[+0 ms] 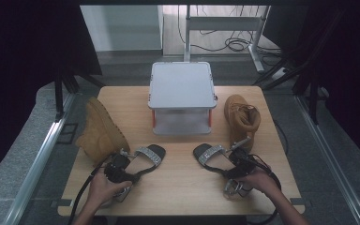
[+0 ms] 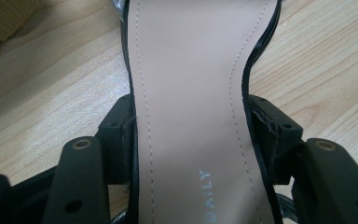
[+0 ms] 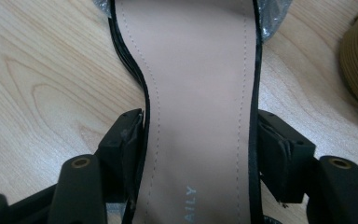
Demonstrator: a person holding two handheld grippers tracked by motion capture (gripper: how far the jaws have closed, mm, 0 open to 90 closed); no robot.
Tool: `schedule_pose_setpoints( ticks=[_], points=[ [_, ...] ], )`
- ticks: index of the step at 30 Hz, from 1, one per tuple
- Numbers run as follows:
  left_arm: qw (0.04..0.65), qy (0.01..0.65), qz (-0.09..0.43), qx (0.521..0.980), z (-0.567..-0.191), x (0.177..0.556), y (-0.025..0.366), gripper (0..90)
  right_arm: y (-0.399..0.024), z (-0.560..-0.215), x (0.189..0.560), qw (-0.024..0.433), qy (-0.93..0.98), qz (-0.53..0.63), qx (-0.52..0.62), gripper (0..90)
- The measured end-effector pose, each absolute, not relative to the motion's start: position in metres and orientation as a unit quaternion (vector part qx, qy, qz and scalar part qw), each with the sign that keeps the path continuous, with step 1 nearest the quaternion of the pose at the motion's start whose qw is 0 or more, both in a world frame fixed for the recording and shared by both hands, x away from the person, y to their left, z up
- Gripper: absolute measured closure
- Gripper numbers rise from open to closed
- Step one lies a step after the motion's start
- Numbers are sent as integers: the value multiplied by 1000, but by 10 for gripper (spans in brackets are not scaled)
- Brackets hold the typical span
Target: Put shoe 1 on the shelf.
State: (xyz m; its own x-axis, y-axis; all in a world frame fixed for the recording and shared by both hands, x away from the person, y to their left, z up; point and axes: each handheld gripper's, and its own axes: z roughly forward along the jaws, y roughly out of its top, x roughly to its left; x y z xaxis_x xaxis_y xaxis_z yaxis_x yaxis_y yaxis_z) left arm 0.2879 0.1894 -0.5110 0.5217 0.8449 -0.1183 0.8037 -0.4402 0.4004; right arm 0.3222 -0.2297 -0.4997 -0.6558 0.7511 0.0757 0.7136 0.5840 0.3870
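On the wooden surface (image 1: 178,164), items are listed from left to right.
Left boot: a tan boot (image 1: 101,131) is laid on its side at the left edge, just beside the left sandal.
Left gripper: the left gripper (image 1: 122,164) is held by a hand (image 1: 104,188) at the near left.
Left jaws: they are clamped on the narrow waist of the left sandal (image 2: 191,93), with the pads pressed against both of its edges.
Left sandal: it is set flat, with its toe end (image 1: 151,153) angled up and to the right.
Box: a white lidded box (image 1: 182,85) is placed at the far middle, well apart from the sandals.
Right sandal: the right sandal (image 3: 200,93) is set flat, with its toe end (image 1: 207,153) angled up and to the left.
Right jaws: both edges of the right sandal's waist are met by the pads, and a grip is judged to be in place.
Right gripper: the right gripper (image 1: 238,161) is held at the near right.
Right boot: a second tan boot (image 1: 242,117) is stood upright beyond the right gripper.
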Motion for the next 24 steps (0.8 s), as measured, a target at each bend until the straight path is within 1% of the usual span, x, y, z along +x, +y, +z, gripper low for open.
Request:
schedule_pose_setpoints(
  ticks=[7, 11, 24],
  points=[
    [222, 497, 54, 837, -512, 285, 191, 415, -234, -500, 320, 55, 876, 212, 429, 423],
    [234, 499, 56, 833, -511, 285, 189, 418, -236, -500, 319, 58, 874, 218, 429, 424],
    [285, 501, 70, 814, -484, 292, 181, 421, -240, -491, 321, 72, 842, 255, 471, 425]
  ],
)
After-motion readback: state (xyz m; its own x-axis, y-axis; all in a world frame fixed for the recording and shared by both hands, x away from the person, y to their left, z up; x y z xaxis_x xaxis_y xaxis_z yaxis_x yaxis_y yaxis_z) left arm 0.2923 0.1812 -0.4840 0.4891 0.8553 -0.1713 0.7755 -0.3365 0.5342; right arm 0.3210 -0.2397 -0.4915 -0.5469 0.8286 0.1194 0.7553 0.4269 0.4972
